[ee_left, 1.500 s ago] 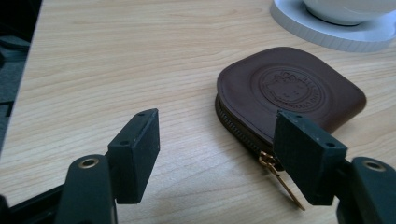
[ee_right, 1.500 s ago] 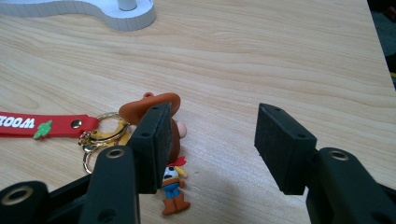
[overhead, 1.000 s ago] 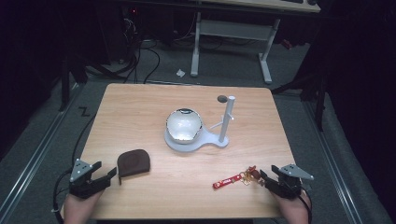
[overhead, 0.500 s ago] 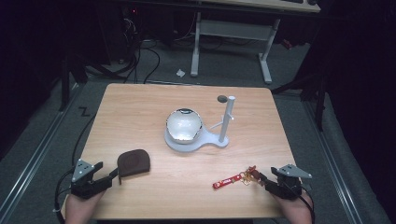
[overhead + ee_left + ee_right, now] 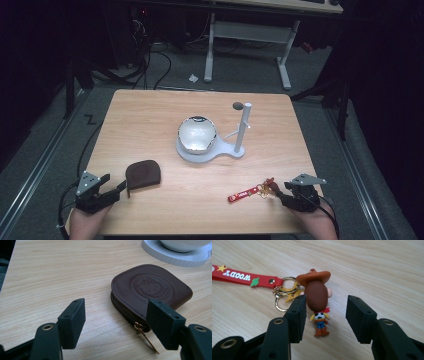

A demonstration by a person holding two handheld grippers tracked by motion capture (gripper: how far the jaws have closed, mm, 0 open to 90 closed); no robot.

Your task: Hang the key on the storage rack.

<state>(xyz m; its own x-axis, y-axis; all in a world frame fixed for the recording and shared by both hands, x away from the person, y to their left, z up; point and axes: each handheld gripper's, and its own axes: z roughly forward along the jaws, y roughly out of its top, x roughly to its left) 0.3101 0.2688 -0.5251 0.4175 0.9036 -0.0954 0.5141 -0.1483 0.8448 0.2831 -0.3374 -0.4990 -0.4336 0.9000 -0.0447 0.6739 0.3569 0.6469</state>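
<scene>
The cowboy keychain (image 5: 318, 307) lies flat on the wooden table (image 5: 165, 107), low and right of centre in the high view (image 5: 255, 189). In the right gripper view its small figure, brown hat uppermost, lies in the middle of the frame, with gold rings (image 5: 284, 293) and a red strap (image 5: 242, 277) lettered WOODY running off to the upper left. The right gripper (image 5: 325, 315) straddles the figure: its jaws have just been closing, the left pad is just beside the figure's head, perhaps touching, and the right pad stands clear with bare wood showing between, so nothing is clamped yet.

At the lower left of the high view a brown zip pouch (image 5: 143, 174) lies flat on the table. The left gripper (image 5: 116, 322) points at it with jaws wide apart and nothing held; in the left gripper view the pouch's near corner and its gold zip pull (image 5: 146, 336) sit by the right pad.

At the middle of the high view a white stand (image 5: 235, 147) carries a shiny round bowl (image 5: 197, 133) and a thin upright post (image 5: 242, 127)
</scene>
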